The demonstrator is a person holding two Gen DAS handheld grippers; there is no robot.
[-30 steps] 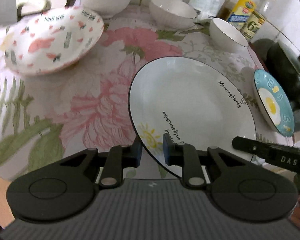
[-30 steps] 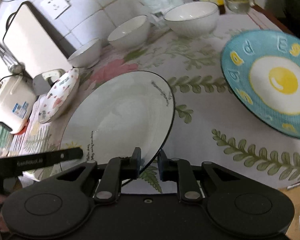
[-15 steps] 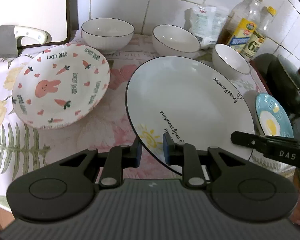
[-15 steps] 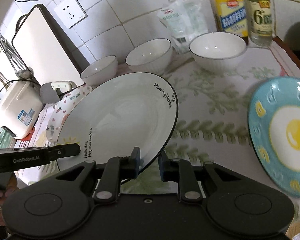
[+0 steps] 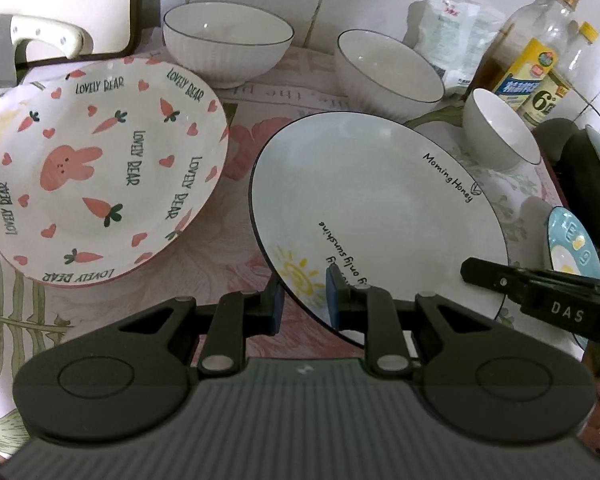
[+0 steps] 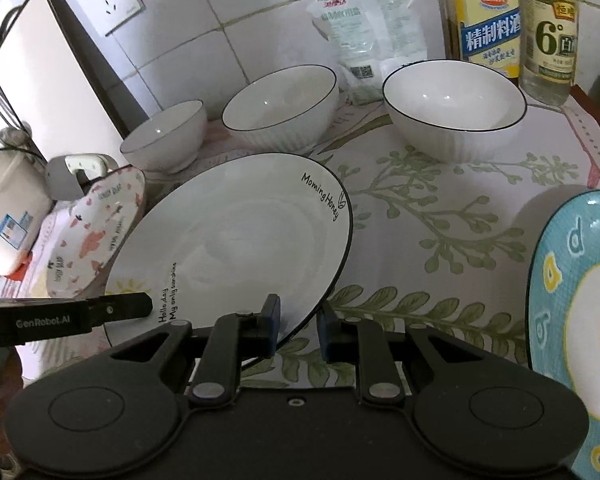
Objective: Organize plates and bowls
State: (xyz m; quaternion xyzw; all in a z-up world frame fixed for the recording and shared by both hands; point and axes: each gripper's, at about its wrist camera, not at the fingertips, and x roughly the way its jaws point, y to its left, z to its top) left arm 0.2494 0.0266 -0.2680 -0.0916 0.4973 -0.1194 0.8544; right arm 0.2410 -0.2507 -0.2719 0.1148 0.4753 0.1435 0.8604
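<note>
White tiles cover the wall behind your table (image 6: 440, 240), which wears a cloth with pink flowers and green leaves.

Your biggest thing is the white plate with the sun and "Morning Honey" (image 5: 380, 208). It is tilted, and both claws hold it by its near rim. Your left claw (image 5: 302, 300) pinches the rim by the yellow sun. Your right claw (image 6: 298, 326) pinches the rim on the other side.

Next comes the bunny plate (image 5: 100, 184), with carrots, hearts and "Lovely Bear". It sits on the table to the left of the white plate, close beside it.

The blue egg plate (image 6: 580, 320) lies far to the right, apart from the others.

Three white bowls stand in a row by the wall: the left bowl (image 5: 228, 48), the middle bowl (image 5: 388, 72) and the right bowl (image 5: 500, 136).

Behind the bowls stand a yellow-label bottle (image 6: 486, 16), a clear bottle (image 6: 550, 40) and a white bag (image 6: 364, 36).
</note>
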